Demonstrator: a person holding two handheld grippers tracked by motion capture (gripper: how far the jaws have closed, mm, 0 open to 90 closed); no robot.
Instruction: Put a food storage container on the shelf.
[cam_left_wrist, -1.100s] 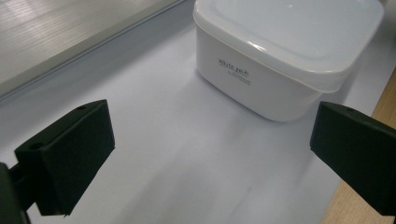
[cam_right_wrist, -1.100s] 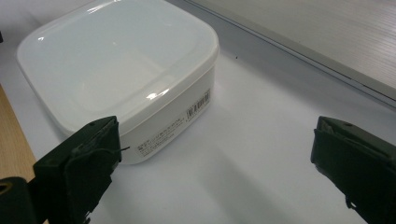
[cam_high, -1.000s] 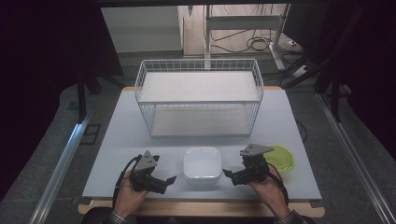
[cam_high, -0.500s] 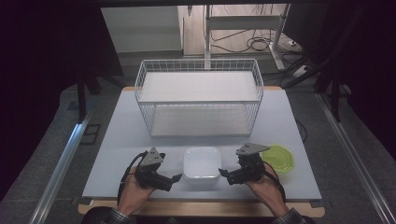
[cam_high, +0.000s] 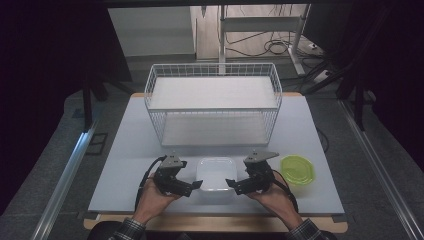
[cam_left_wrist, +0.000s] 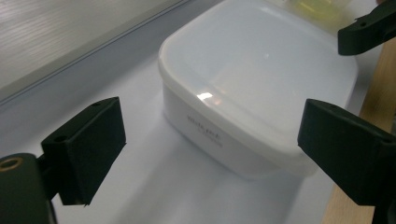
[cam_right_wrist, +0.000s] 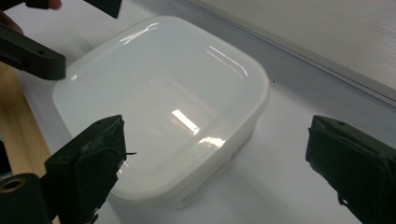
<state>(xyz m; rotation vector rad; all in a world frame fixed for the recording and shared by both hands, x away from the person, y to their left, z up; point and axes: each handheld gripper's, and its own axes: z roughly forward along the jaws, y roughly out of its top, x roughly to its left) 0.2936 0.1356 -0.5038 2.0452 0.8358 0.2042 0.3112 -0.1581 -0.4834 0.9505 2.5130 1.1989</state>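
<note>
The table (cam_high: 125, 150) is the largest thing here, pale grey-blue with a wooden edge on the person's side. Everything else I place relative to the white container (cam_high: 216, 173), which stands on the table near that front edge, in the middle between the two hands.

Behind the container, farther from the person, stands a white wire basket (cam_high: 213, 107), well apart from it. It is long and open on top.

The white container (cam_left_wrist: 252, 88) itself is square with rounded corners, made of milky plastic, and it stands upright. In the right claw's view its glossy top (cam_right_wrist: 159, 93) catches the light.

To the right of the container, near it but not touching, a round yellow-green lid (cam_high: 297, 170) lies flat on the table.

The left claw (cam_high: 196, 185) is just at the container's left side, held in the person's left hand (cam_high: 150, 197). Its jaws stand wide, though they have just been closing a little; the container's corner lies ahead between them, and the pads do not press on it.

The right claw (cam_high: 231, 183) is just at the container's right side, held in the right hand (cam_high: 275, 195). Its jaws also stand wide and have just been closing slightly. They hold nothing; the container is in front of them.
</note>
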